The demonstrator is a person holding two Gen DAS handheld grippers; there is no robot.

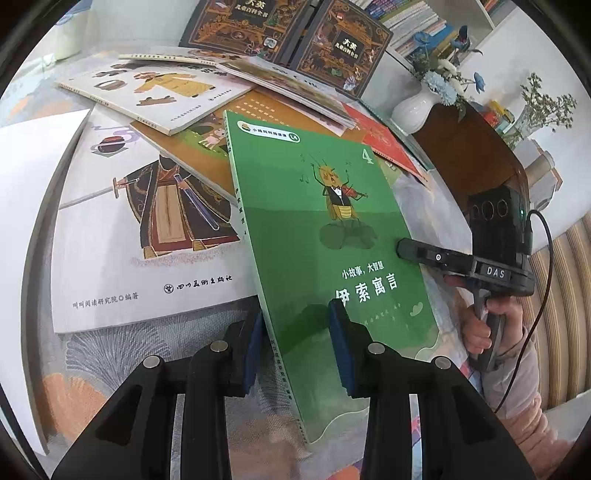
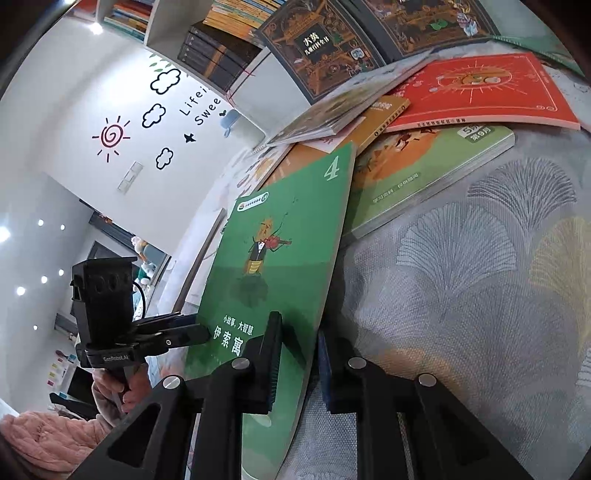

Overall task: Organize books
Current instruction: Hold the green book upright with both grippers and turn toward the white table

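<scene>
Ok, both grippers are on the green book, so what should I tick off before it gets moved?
1. Left gripper clamped on the green book, near its spine: ok.
2. Right gripper clamped on the opposite edge: ok.
3. Book tilted up, cover unbent: ok.
4. Far corner clear of the scattered books: cannot tell.
5. White vase apart from the book: ok.
6. Free slot on the bookshelf: cannot tell.
</scene>
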